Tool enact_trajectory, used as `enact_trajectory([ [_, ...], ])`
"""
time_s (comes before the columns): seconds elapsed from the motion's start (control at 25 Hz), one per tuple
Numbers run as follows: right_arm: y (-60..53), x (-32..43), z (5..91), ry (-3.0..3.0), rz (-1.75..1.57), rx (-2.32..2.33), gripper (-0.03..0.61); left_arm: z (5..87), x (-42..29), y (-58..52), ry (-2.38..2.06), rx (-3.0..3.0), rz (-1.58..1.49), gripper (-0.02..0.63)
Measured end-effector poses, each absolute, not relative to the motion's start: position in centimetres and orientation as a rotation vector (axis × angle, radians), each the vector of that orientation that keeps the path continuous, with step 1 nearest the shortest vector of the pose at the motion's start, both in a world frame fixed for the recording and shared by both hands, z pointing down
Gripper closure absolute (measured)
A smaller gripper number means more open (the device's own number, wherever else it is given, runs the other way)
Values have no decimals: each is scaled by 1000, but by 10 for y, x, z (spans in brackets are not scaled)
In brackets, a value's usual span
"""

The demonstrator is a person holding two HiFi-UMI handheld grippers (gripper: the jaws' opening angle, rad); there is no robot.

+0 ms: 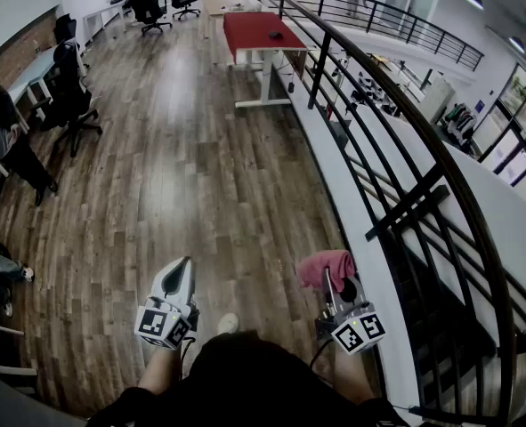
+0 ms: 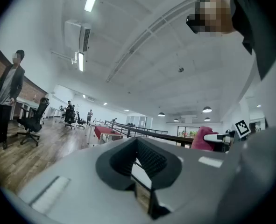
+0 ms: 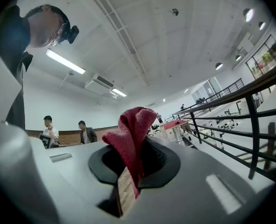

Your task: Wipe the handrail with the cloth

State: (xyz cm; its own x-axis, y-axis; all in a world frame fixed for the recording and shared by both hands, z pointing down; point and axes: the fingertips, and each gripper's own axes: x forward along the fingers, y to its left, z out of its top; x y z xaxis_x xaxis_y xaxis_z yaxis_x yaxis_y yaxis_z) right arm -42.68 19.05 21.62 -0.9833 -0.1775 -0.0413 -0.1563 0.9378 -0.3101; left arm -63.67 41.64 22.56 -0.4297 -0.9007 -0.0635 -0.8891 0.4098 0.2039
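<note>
The black handrail (image 1: 420, 123) tops a barred railing that curves from the far middle down the right side. In the head view my right gripper (image 1: 327, 280) is low, left of the railing, shut on a bunched red cloth (image 1: 325, 265) that sticks up from its tips. In the right gripper view the cloth (image 3: 130, 134) is pinched between the jaws, with the handrail (image 3: 264, 80) off to the right. My left gripper (image 1: 184, 267) hangs over the wooden floor, well left of the railing, jaws together and holding nothing. The left gripper view shows the cloth (image 2: 202, 138) at its right.
A red table (image 1: 254, 32) stands against the railing further along. Office chairs (image 1: 71, 96) and desks line the left wall, and a person's legs (image 1: 13, 154) show there. Beyond the railing a staircase (image 1: 441, 265) drops away. Wooden floor (image 1: 182, 149) lies ahead.
</note>
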Motion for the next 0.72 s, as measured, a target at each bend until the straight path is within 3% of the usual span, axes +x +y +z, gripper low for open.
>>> enact_trajectory([
  [0.72, 183, -413, 207, 3011, -423, -362, 532, 229, -651, 395, -2540, 1698, -352, 615],
])
